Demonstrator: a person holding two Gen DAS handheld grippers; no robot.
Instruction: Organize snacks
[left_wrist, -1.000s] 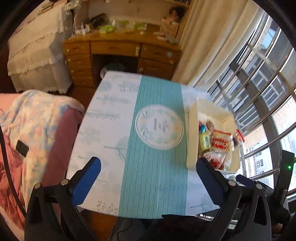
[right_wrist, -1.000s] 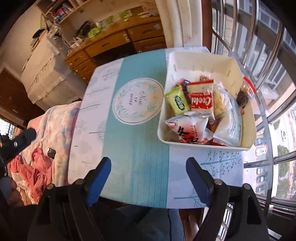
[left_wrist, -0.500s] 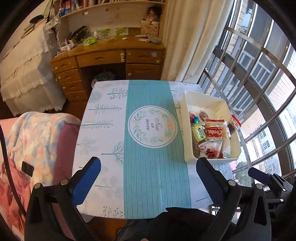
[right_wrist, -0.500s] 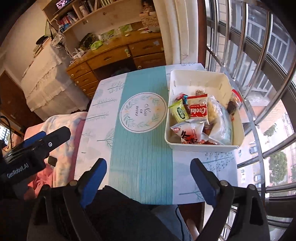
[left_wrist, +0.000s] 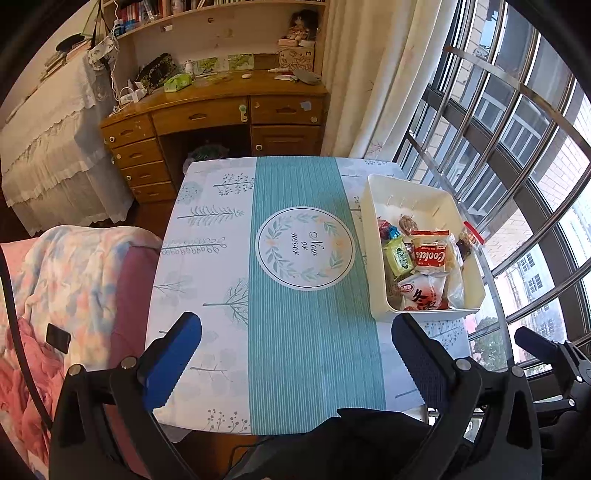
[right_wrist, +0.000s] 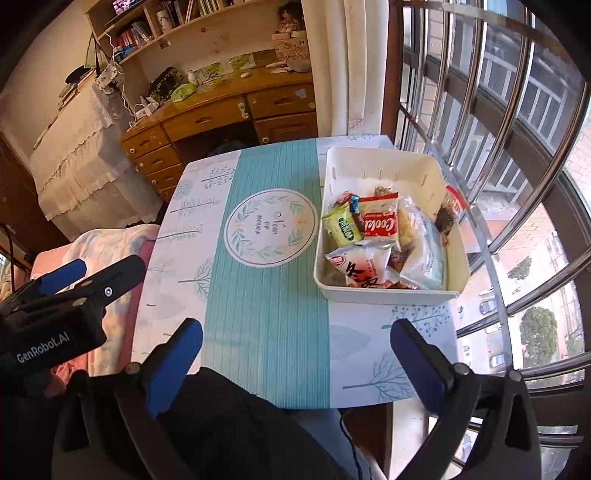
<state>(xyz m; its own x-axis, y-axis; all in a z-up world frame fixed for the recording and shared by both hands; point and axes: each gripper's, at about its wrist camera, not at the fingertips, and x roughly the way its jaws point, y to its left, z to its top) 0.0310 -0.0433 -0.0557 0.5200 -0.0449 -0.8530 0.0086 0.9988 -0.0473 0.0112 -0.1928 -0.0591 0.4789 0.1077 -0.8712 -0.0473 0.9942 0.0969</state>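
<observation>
Both grippers hover above the near edge of the counter (left_wrist: 207, 280), nothing in either one. The left gripper (left_wrist: 295, 350) has its blue fingers (left_wrist: 173, 363) spread wide over the teal stripe of the tablecloth (left_wrist: 314, 350), and the right gripper (right_wrist: 295, 354) has its fingers (right_wrist: 417, 365) spread just as wide, near the front right corner.

The white bin (right_wrist: 384, 293) sits along the right edge of the counter, its long axis running from the near edge toward the far edge. The snacks are heaped in its nearer half, while the far end shows bare white floor. On top lies the red Coolci packet (right_wrist: 380, 223), flat, with its lettering reading across the bin. Touching its left side is a green packet (right_wrist: 341, 229), tilted against the bin's left wall. At the front lies a white packet with red and black characters (right_wrist: 362, 269), pointing slantwise toward the near wall. A clear bag (right_wrist: 424, 254) fills the right side. Small wrapped sweets (right_wrist: 349, 201) peek out behind the green packet, and a dark snack with a red-edged wrapper (right_wrist: 448, 214) leans on the right wall
</observation>
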